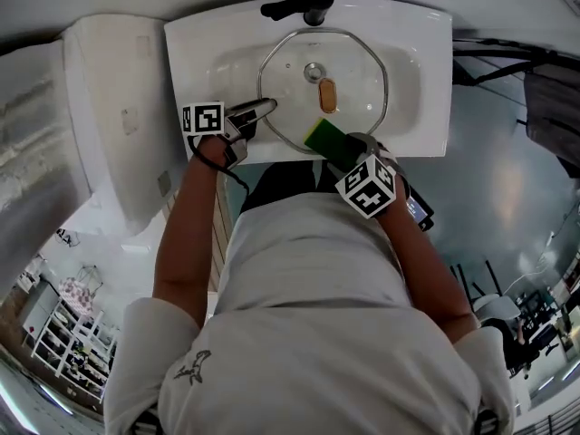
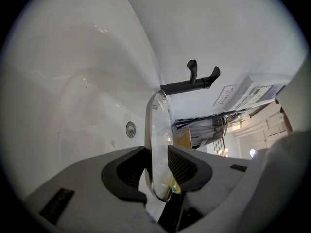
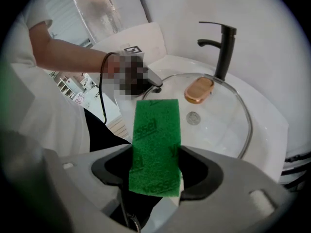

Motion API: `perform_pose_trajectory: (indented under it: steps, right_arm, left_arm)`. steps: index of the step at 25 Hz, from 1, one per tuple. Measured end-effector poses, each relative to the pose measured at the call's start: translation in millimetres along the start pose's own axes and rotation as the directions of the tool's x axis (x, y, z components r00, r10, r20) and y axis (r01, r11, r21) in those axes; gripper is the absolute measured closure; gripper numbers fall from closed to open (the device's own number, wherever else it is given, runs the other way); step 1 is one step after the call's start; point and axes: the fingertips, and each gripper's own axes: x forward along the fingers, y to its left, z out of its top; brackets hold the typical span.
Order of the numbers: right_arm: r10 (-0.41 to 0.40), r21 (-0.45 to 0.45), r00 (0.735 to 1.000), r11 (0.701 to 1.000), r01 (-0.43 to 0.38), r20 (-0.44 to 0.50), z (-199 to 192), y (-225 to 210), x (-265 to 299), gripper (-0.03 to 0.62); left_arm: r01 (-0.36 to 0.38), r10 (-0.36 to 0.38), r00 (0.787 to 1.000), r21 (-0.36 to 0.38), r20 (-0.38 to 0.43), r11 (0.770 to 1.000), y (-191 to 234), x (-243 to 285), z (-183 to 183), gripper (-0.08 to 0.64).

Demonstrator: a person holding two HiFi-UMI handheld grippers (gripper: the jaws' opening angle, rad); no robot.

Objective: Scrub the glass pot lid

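Note:
A glass pot lid (image 1: 358,66) with a metal rim and a copper-coloured knob (image 1: 328,95) lies over the white sink basin (image 1: 421,80). My left gripper (image 1: 265,108) is at the lid's left edge. In the left gripper view the lid (image 2: 158,125) stands edge-on between the two pads, which press on its rim, so my left gripper (image 2: 156,166) is shut on it. My right gripper (image 1: 343,149) is at the lid's near edge, shut on a green scouring sponge (image 1: 323,136). The sponge (image 3: 156,140) sticks out ahead of the right gripper (image 3: 156,171), towards the lid (image 3: 221,113).
A black faucet (image 1: 304,5) stands at the sink's far edge, behind the lid. The drain (image 1: 314,72) shows through the glass. A white fixture (image 1: 109,107) stands to the sink's left. The person's torso fills the lower head view.

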Motion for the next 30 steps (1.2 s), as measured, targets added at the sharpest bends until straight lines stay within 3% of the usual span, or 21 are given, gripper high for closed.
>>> perform_pose_trajectory:
  steps: [5, 8, 11, 15, 18, 21, 26, 30]
  right_arm:
    - [0.038, -0.041, 0.999, 0.998, -0.037, 0.017, 22, 38, 16, 0.298]
    - [0.016, -0.054, 0.999, 0.998, -0.014, 0.034, 32, 35, 8, 0.298]
    - [-0.039, -0.025, 0.996, 0.999, 0.041, 0.078, 45, 1, -29, 0.298]
    - [-0.194, 0.019, 0.972, 0.981, 0.194, 0.131, 75, -92, -87, 0.298]
    - [-0.261, 0.013, 0.962, 0.965, 0.261, 0.078, 88, -156, -92, 0.298]
    - [-0.234, 0.005, 0.972, 0.972, 0.234, 0.015, 92, -191, -68, 0.298]
    - [-0.146, -0.047, 0.983, 0.989, 0.142, -0.111, 100, -199, -19, 0.298]
    - [-0.156, -0.128, 0.971, 0.983, 0.134, -0.183, 117, -190, 2, 0.298]
  left_arm:
    - [0.019, -0.019, 1.000, 0.008, -0.015, 1.000, 1, 0, -1, 0.419]
    - [0.030, -0.029, 0.999, 0.014, -0.020, 0.999, 0, 1, -1, 0.420]
    - [0.037, -0.037, 0.999, 0.015, -0.020, 0.999, -1, 0, -1, 0.421]
    - [0.042, -0.041, 0.999, 0.018, -0.024, 0.999, -2, -2, -1, 0.422]
    - [0.046, -0.045, 0.999, 0.019, -0.023, 0.999, -3, -2, 0, 0.422]
    - [0.047, -0.047, 0.998, 0.026, -0.030, 0.999, -2, -1, 0, 0.422]
    - [0.055, -0.054, 0.998, 0.035, -0.037, 0.998, 0, 0, 0, 0.423]
    - [0.052, -0.050, 0.998, 0.039, -0.033, 0.998, 3, -4, 0, 0.423]
